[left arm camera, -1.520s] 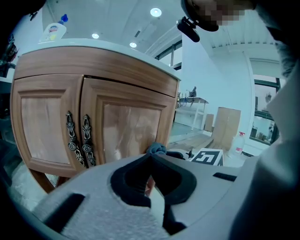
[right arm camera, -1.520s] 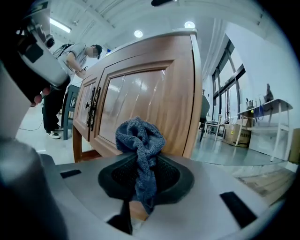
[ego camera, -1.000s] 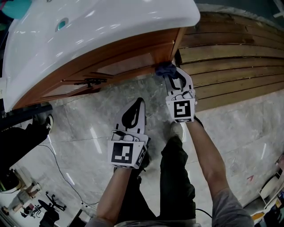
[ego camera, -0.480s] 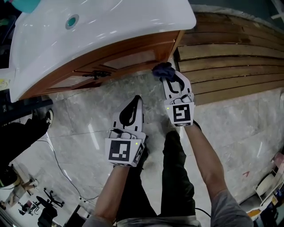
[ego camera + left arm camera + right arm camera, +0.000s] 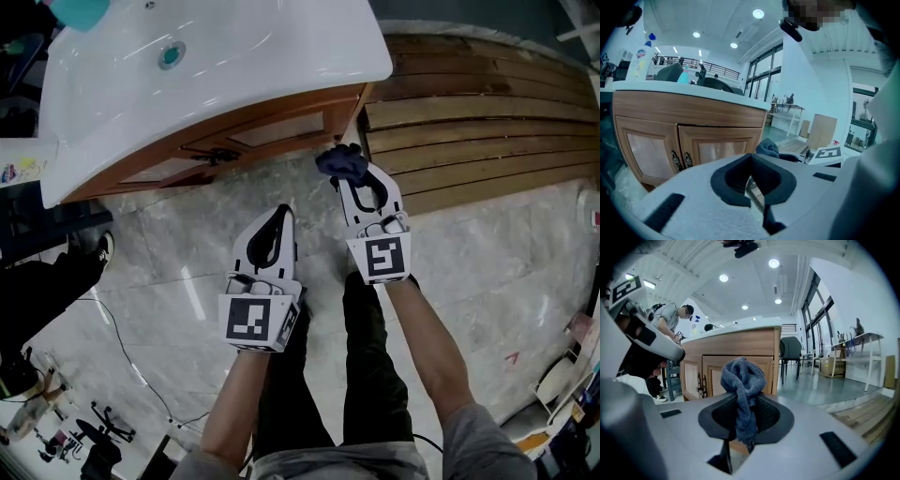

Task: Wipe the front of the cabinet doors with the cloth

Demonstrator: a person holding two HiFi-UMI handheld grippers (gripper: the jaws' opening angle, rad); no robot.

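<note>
A wooden cabinet with two panel doors (image 5: 281, 129) (image 5: 712, 150) (image 5: 717, 376) stands under a white sink top (image 5: 216, 66). My right gripper (image 5: 349, 169) (image 5: 740, 427) is shut on a dark blue cloth (image 5: 341, 161) (image 5: 743, 380), bunched above the jaws. The cloth hangs a short way off the cabinet's right corner, not touching it. My left gripper (image 5: 279, 217) (image 5: 750, 180) is shut with nothing in it, lower and to the left, over the floor.
Dark metal handles (image 5: 214, 156) (image 5: 680, 160) sit where the doors meet. Grey marble floor (image 5: 169, 253) lies below, with wooden decking (image 5: 469, 122) to the right. A person (image 5: 670, 319) stands beyond the cabinet's left side. A bottle (image 5: 638, 58) stands on the sink top.
The right gripper and cloth have drawn back from the cabinet's right corner, where the cloth was touching. The view has shifted, showing more floor between me and the cabinet.
</note>
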